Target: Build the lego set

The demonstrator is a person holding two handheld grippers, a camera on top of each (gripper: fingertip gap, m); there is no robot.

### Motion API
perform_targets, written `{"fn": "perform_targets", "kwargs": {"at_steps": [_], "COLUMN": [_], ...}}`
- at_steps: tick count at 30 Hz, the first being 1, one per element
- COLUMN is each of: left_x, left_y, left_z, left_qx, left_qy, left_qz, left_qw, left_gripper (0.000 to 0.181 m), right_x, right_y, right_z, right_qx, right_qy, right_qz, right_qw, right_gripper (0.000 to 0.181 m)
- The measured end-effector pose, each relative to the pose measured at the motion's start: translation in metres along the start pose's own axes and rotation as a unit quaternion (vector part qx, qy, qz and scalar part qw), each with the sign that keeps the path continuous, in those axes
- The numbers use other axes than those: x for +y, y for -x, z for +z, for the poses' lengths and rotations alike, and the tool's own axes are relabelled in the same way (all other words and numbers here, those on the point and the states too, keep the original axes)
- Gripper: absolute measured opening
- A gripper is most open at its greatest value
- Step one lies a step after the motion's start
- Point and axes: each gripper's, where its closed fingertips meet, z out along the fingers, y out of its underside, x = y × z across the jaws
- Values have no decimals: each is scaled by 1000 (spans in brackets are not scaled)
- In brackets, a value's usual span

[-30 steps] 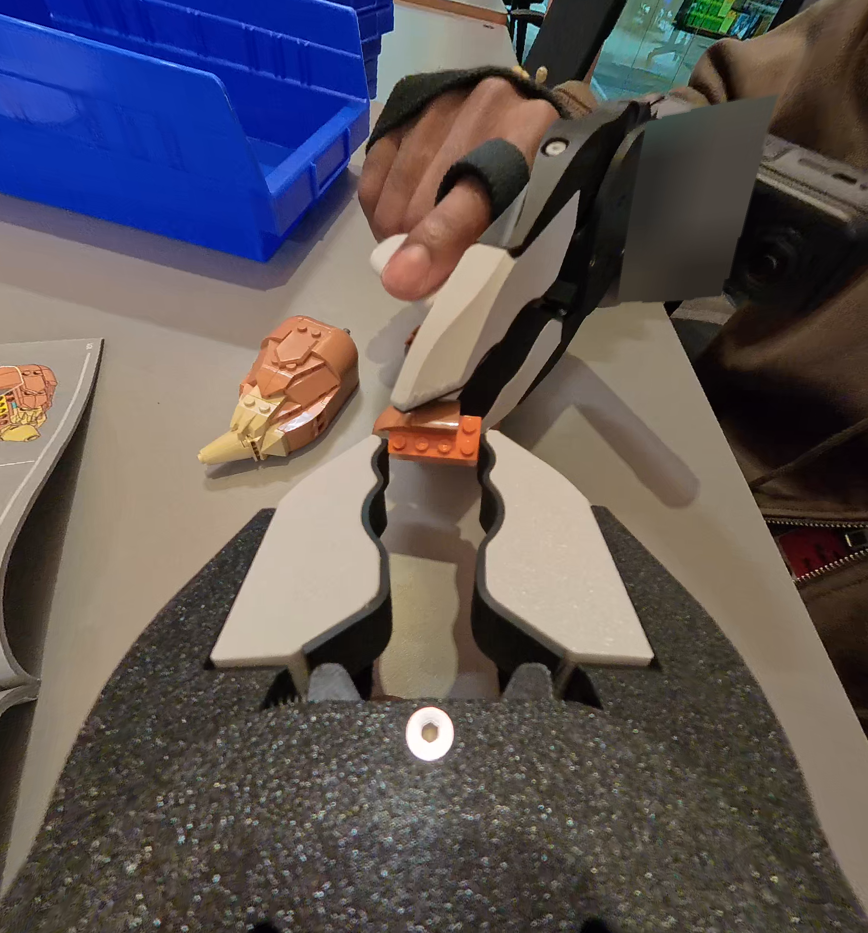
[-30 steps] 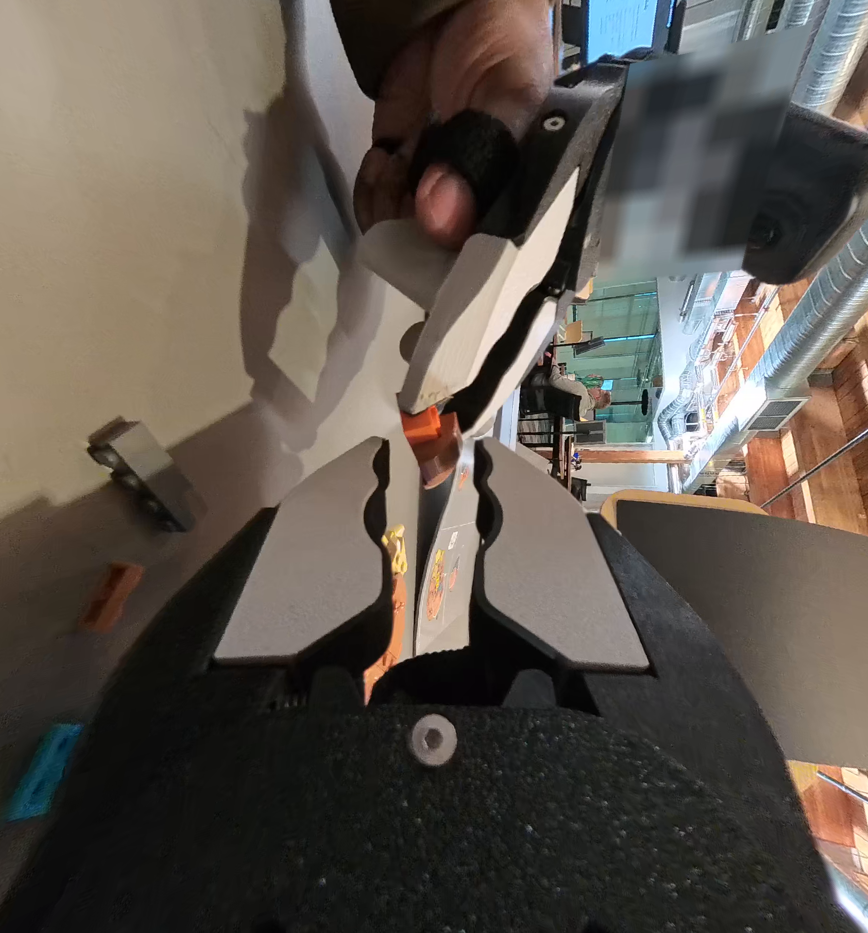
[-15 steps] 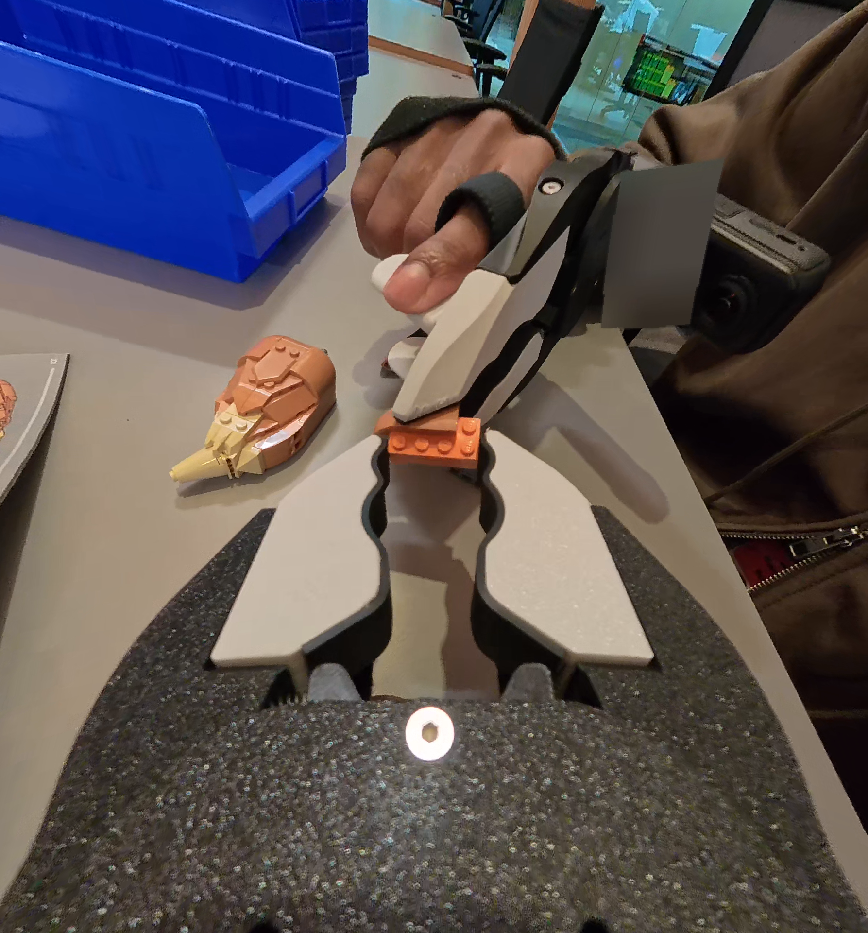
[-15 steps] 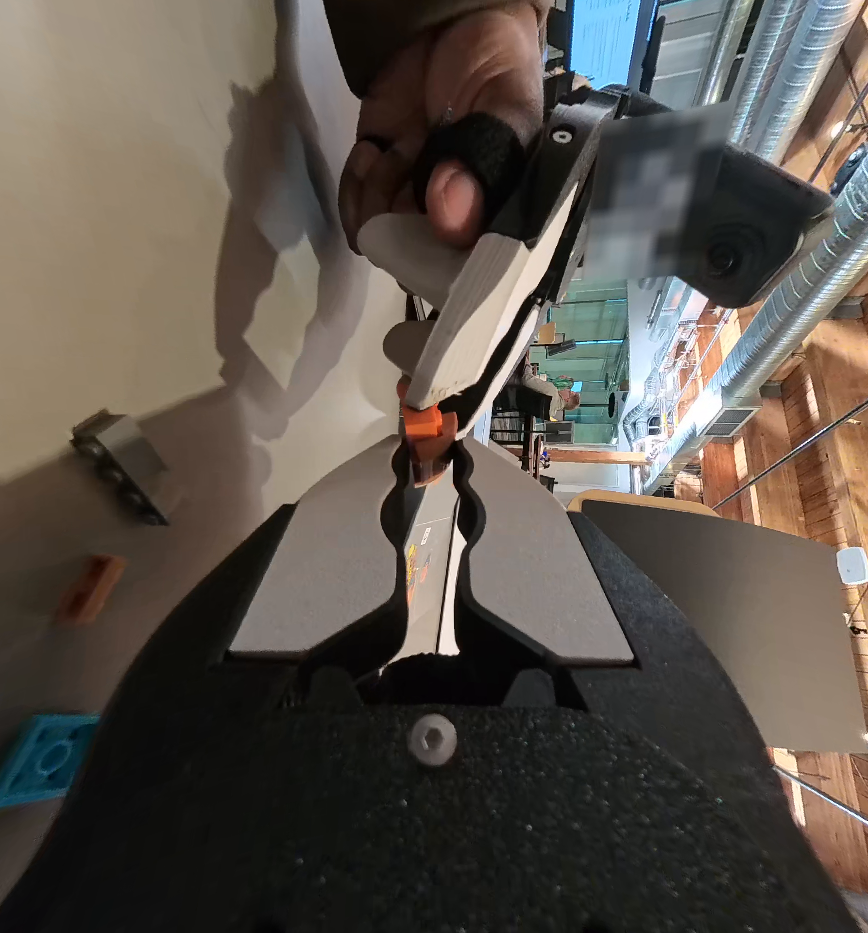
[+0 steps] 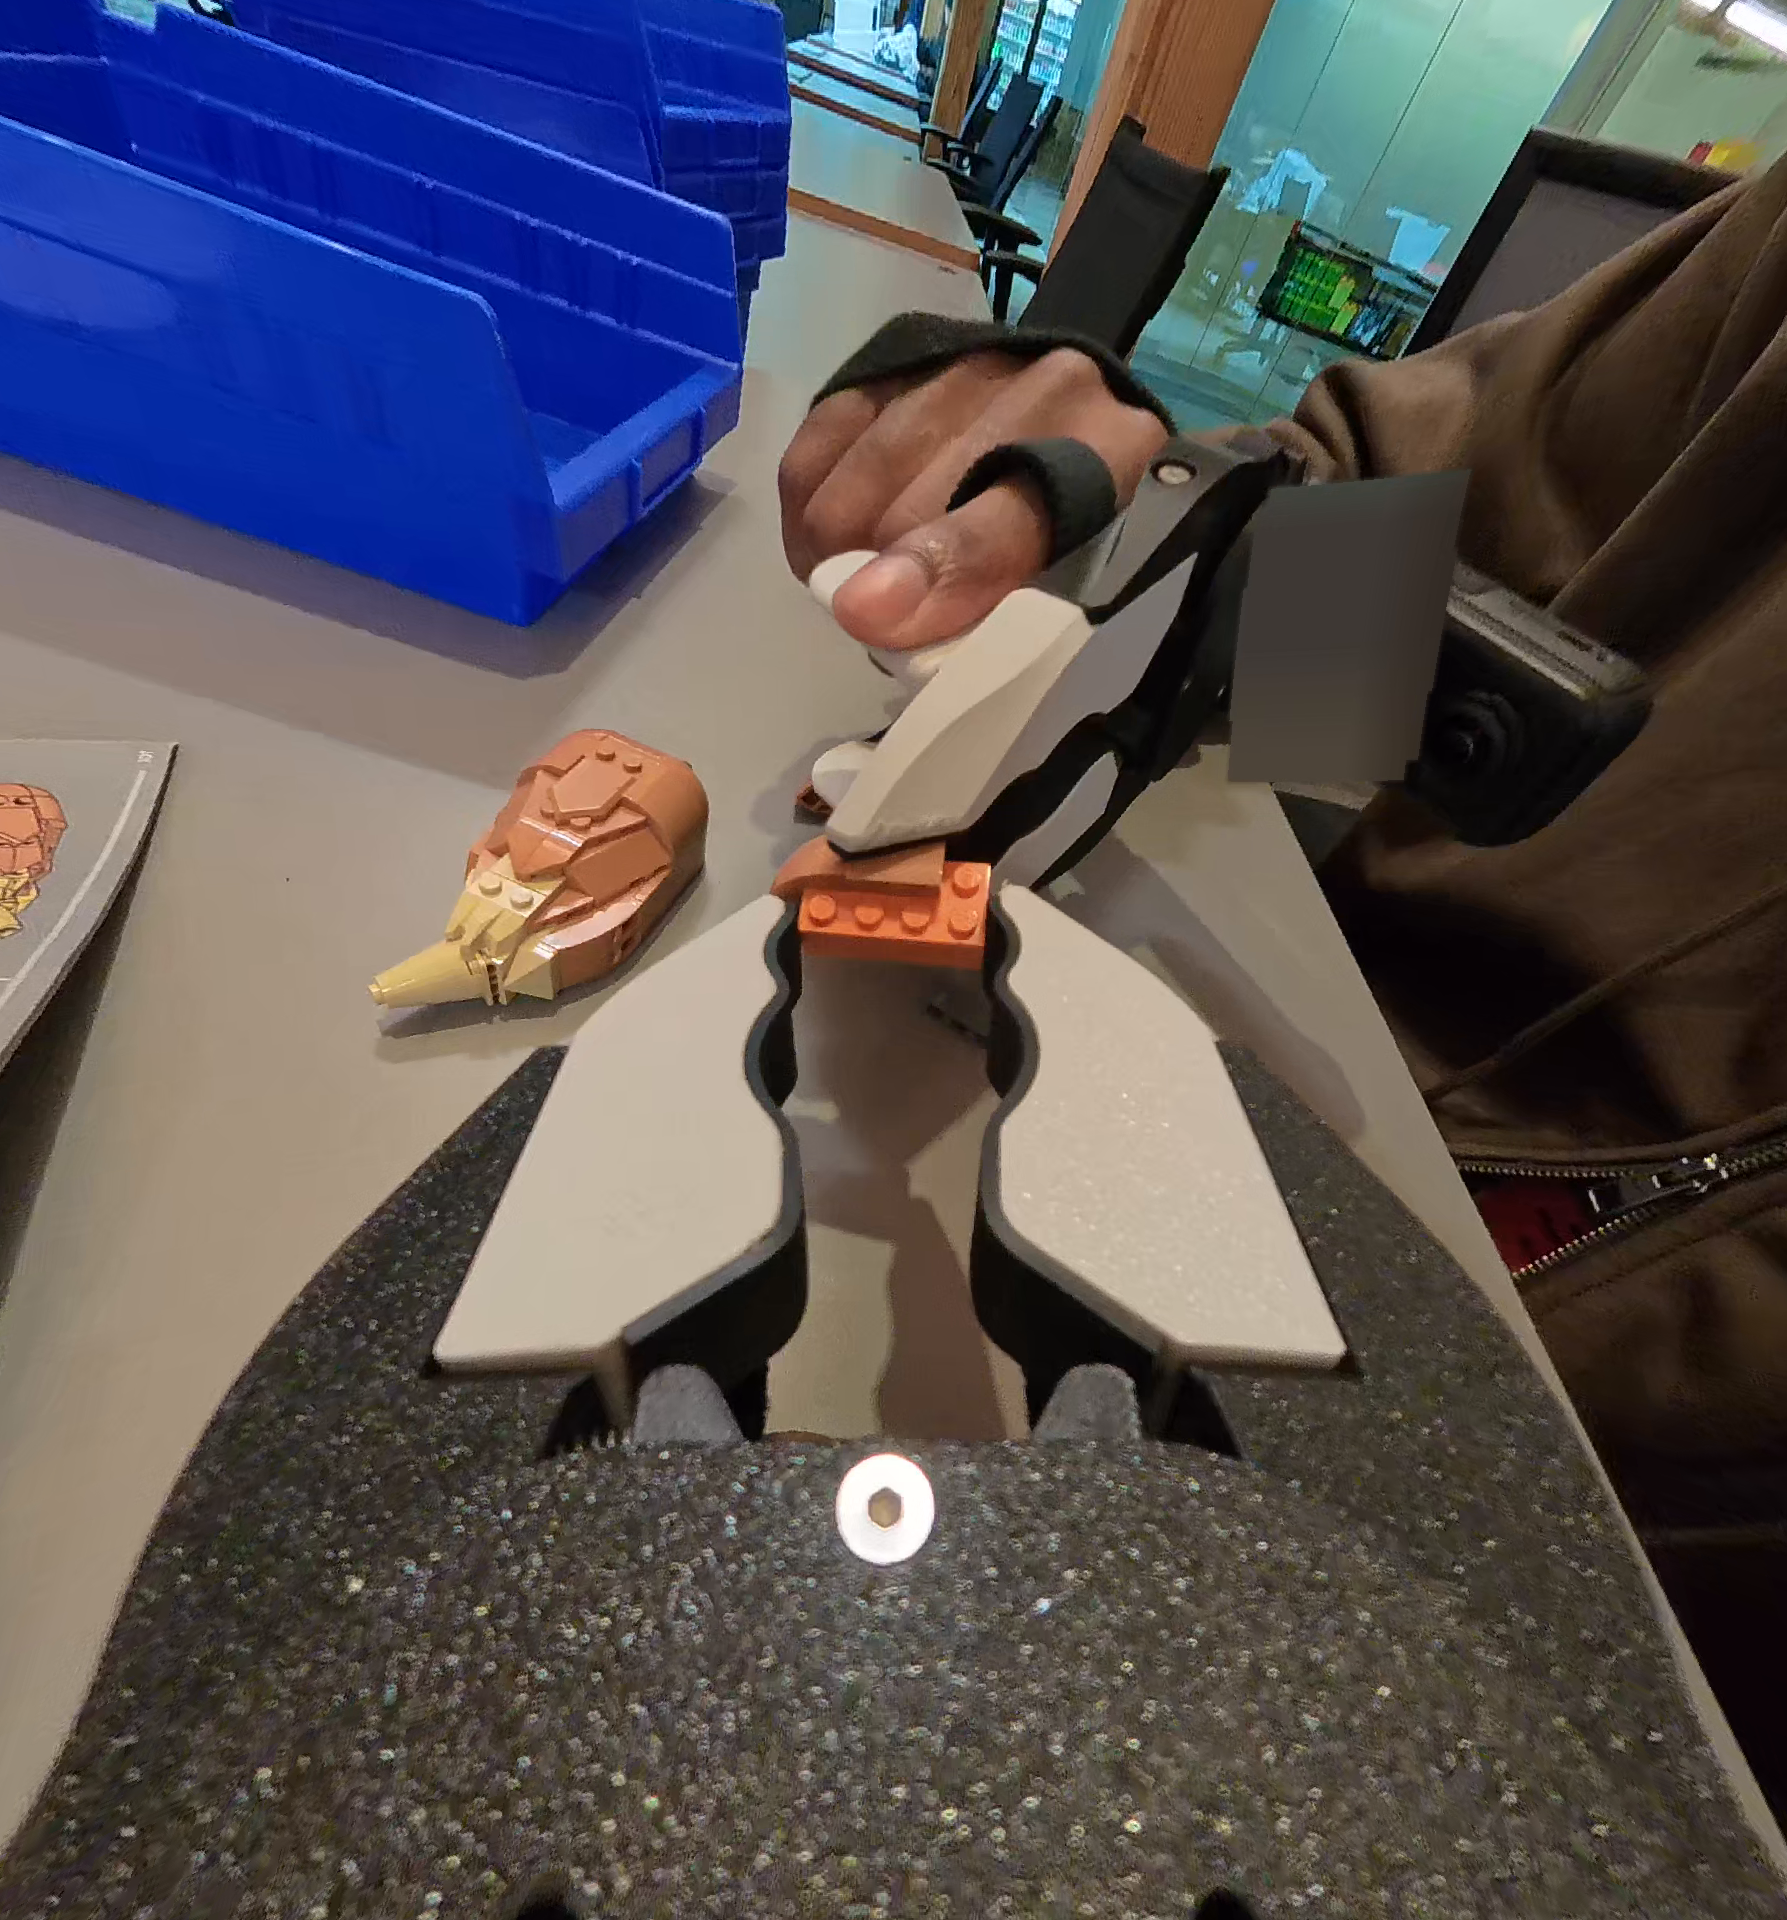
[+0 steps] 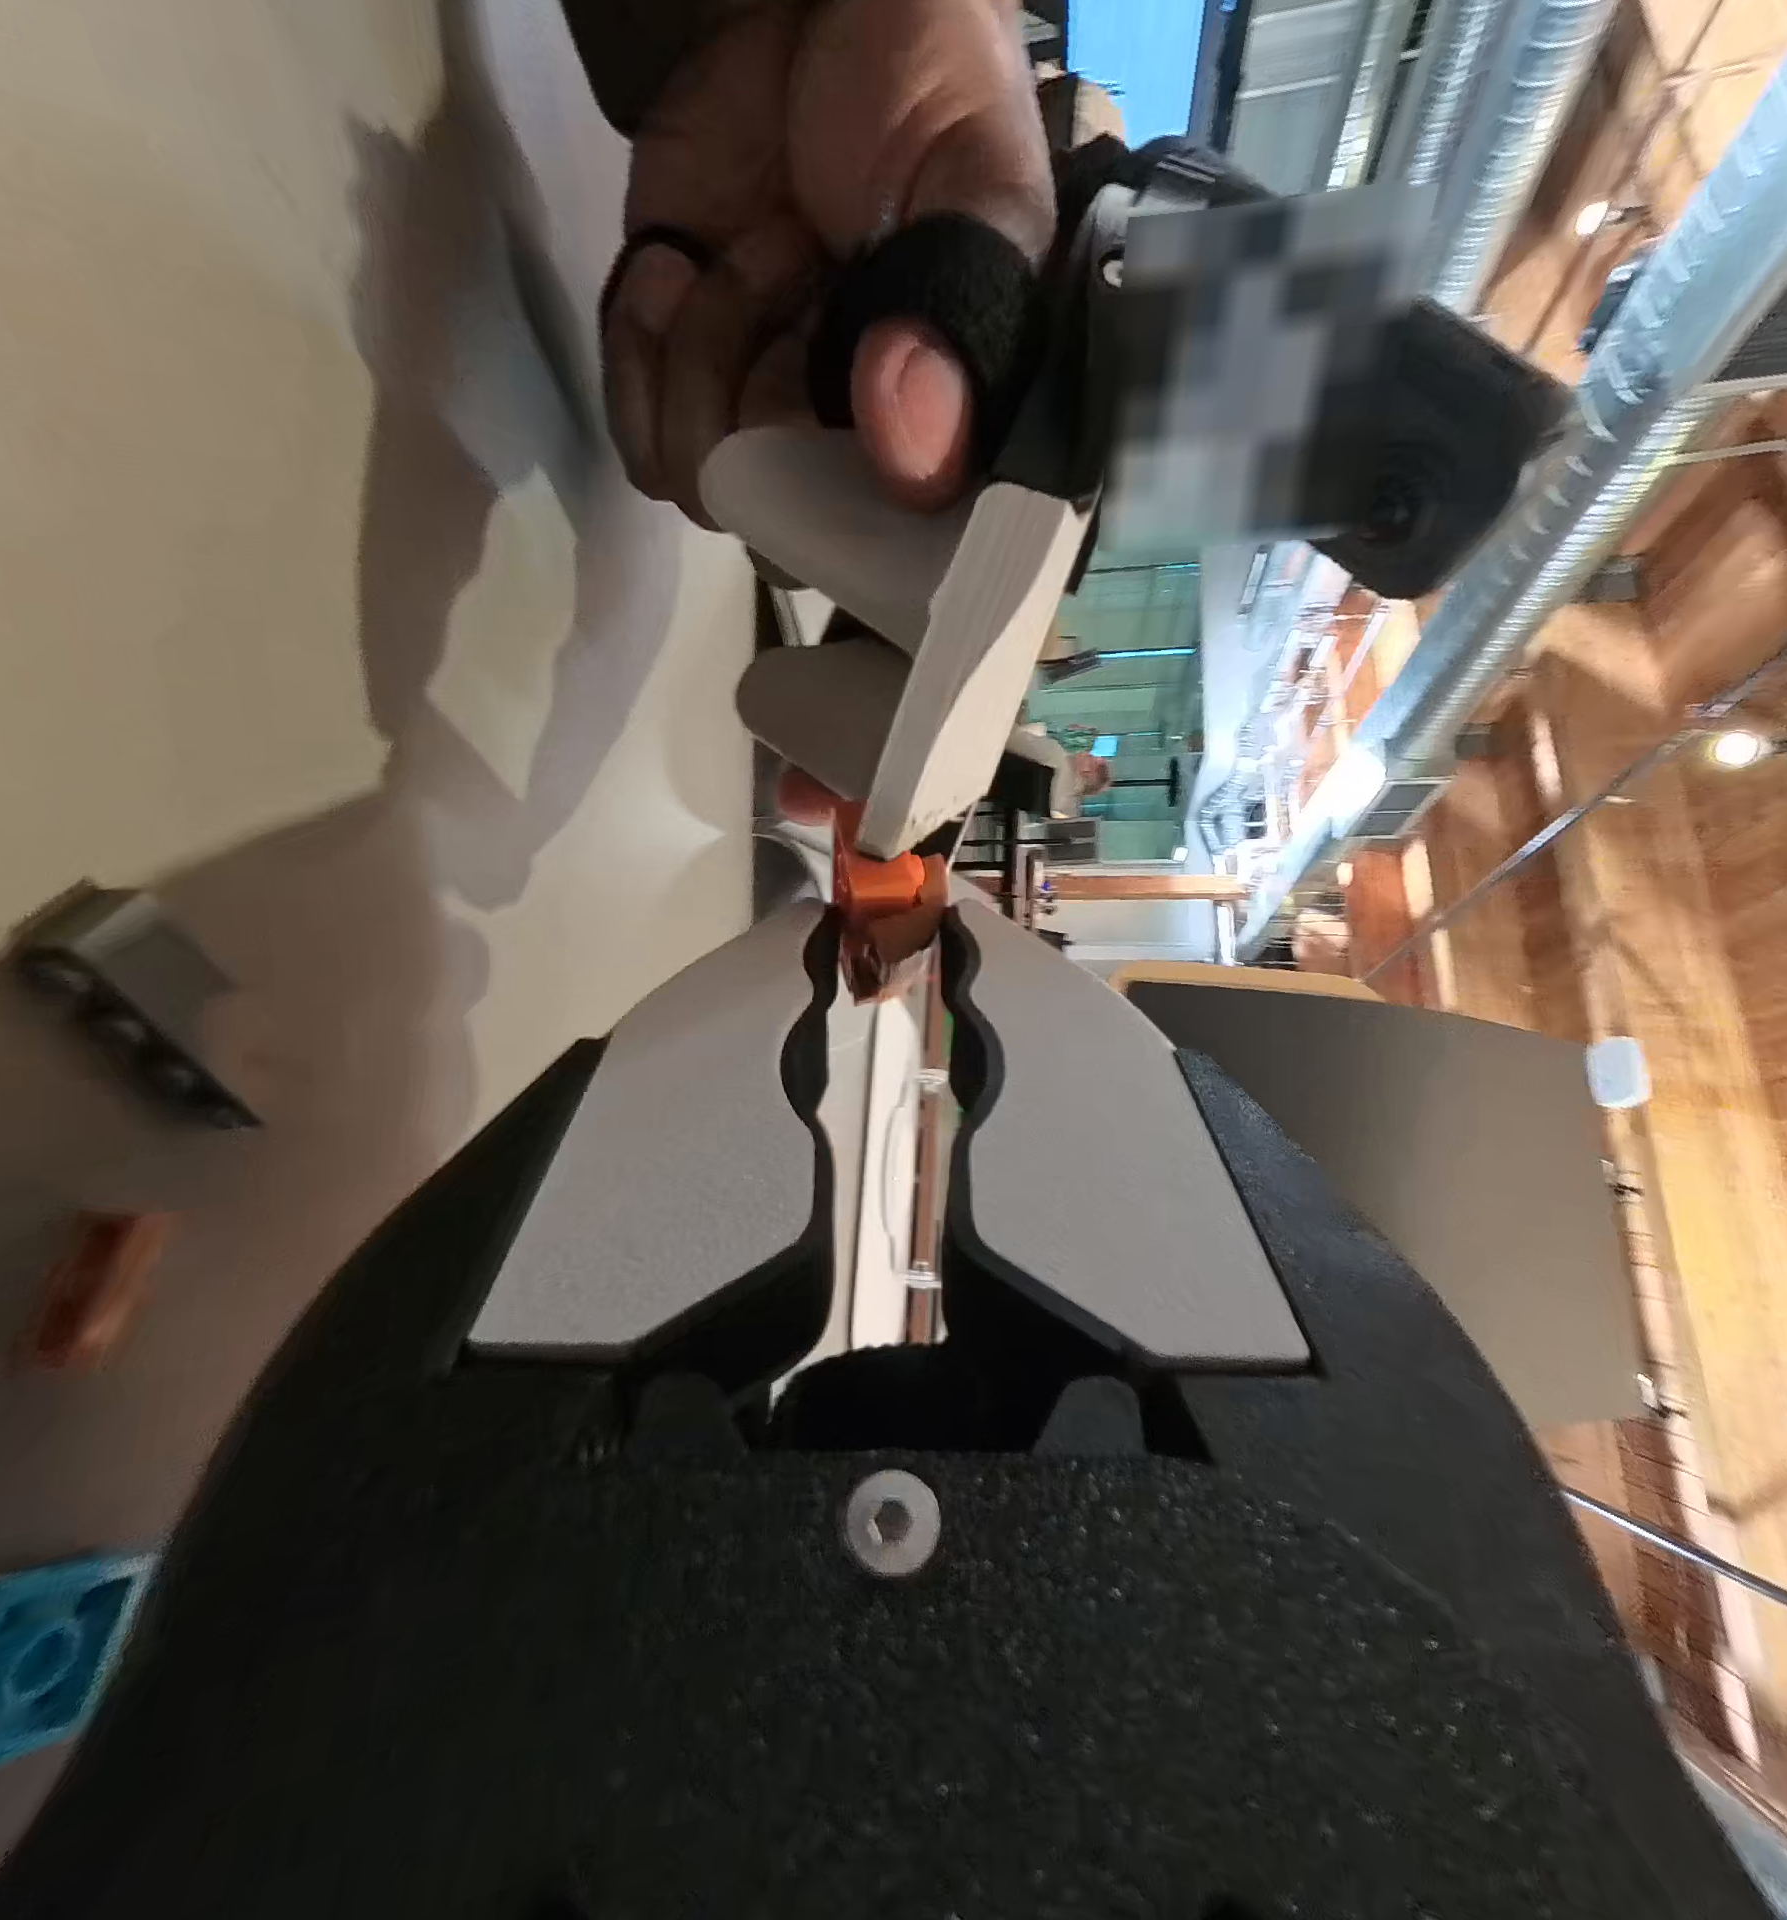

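My left gripper (image 5: 889,920) is shut on an orange studded brick (image 5: 894,923), held above the grey table (image 5: 245,1091). My right gripper (image 5: 904,831) comes down from the upper right and pinches a dark-orange sloped piece (image 5: 853,868) that sits on the brick's far edge. In the right wrist view, my right gripper (image 6: 884,935) is shut on that dark-orange piece (image 6: 873,961). There the left gripper (image 6: 910,821) reaches in from above with the orange brick (image 6: 881,883). Whether the two pieces are locked together is hidden.
A half-built brown and tan lego model (image 5: 577,862) lies on the table left of the grippers. An instruction booklet (image 5: 27,904) lies at far left and blue bins (image 5: 349,364) stand behind. A grey brick (image 6: 120,1023), a small orange piece (image 6: 89,1288) and a turquoise plate (image 6: 27,1652) lie loose. Left and right tips are no more than a few centimetres apart.
My right gripper's fingers have closed in around the dark-orange piece. Both grippers have shifted slightly while staying joined at the bricks, and the booklet has slid leftward in the left view.
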Motion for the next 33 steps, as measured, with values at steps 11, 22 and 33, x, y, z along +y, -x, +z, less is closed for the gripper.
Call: {"fn": "perform_targets", "kwargs": {"at_steps": [11,22,33], "left_x": [-8,-7,-4], "left_y": [0,4,4], "left_z": [-2,3,5], "left_qx": [10,-1,-6], "left_qy": [-30,-29,-17], "left_qz": [-21,-27,-20], "left_qw": [999,999,1000], "left_gripper": [33,33,33], "right_x": [2,7,7], "right_y": [-8,-7,-4], "right_z": [-2,-4,-6], "right_qx": [25,11,8], "right_qy": [0,-1,-2], "right_qz": [23,29,12], "right_qw": [999,1000,1000], "right_gripper": [18,15,15]}}
